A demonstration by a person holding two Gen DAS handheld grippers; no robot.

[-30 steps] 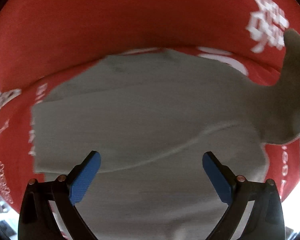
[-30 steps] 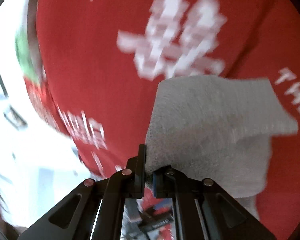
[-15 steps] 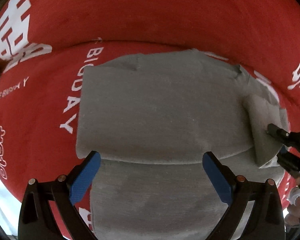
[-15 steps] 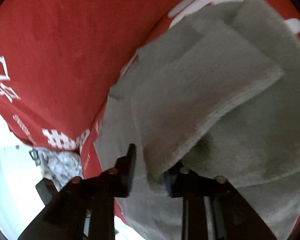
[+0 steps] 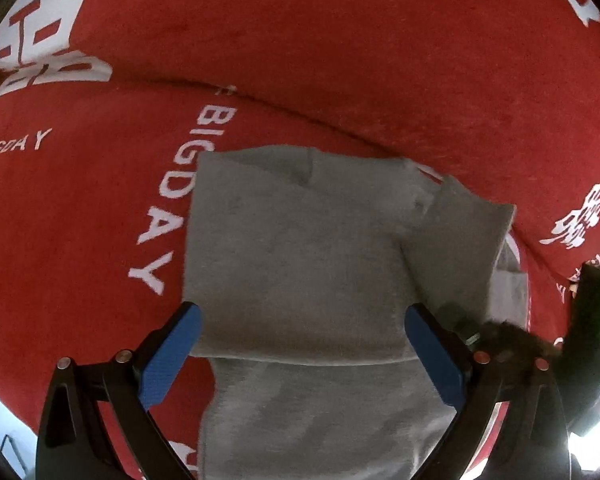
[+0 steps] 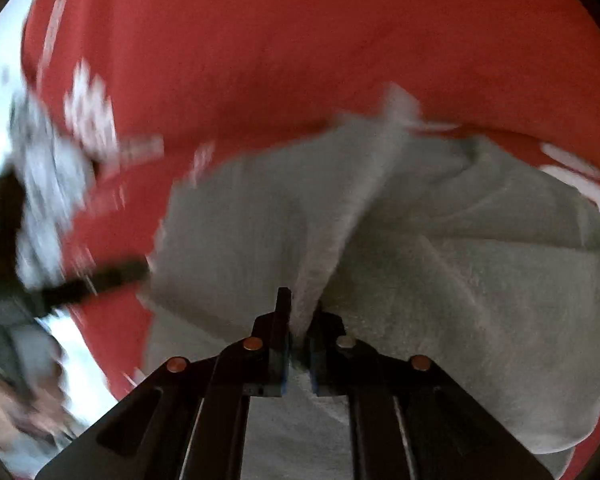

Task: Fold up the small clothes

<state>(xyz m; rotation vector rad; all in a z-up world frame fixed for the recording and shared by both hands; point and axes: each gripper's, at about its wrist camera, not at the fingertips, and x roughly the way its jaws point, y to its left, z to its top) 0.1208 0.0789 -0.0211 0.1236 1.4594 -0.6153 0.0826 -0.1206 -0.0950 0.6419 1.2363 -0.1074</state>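
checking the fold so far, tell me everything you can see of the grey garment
The grey garment is a soft, fleecy-looking knit that lies partly folded on the red cloth with white lettering. Its top layer is doubled over, with a straight folded edge near the open left gripper, which hovers over it without gripping. A sleeve-like flap is turned in on the right side. The right gripper is closing its jaws on a raised ridge of the fabric, lifting it into a peak.

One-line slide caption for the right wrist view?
Right gripper closing on a raised fold of the grey garment, over the red printed cloth.
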